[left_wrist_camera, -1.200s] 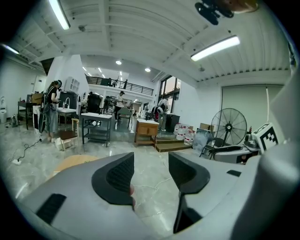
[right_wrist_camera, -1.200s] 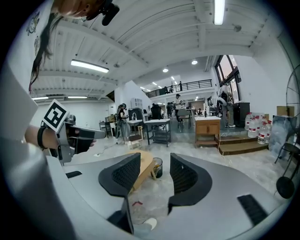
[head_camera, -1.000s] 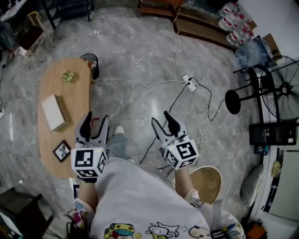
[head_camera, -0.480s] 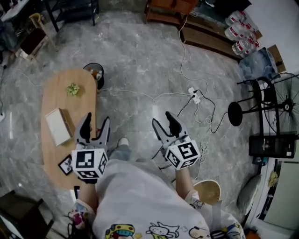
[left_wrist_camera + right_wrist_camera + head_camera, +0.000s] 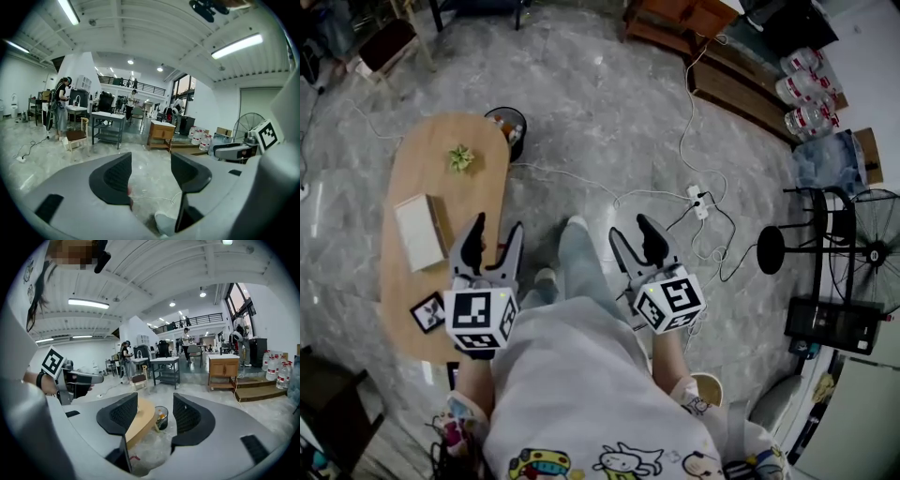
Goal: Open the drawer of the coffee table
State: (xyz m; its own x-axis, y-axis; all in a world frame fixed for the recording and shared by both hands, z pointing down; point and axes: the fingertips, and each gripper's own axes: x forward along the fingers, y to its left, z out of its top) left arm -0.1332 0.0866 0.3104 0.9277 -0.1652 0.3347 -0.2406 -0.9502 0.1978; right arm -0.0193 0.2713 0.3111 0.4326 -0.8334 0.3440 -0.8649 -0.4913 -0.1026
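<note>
Left hand-held gripper (image 5: 498,226), jaws apart, empty, right hand-held gripper (image 5: 631,228) the same, both pointing forward

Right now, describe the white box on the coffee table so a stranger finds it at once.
Find the oval wooden coffee table on the person's left. Midway along its top lies the white box, between a small green plant and a black-framed picture. It alone is plain white.

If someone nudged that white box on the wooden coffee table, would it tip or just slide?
Probably slide: the white box lies flat and low on the smooth coffee table, so tipping seems unlikely. Its straight edges suggest it is stiff, not floppy. Its weight cannot be judged from here.
</note>
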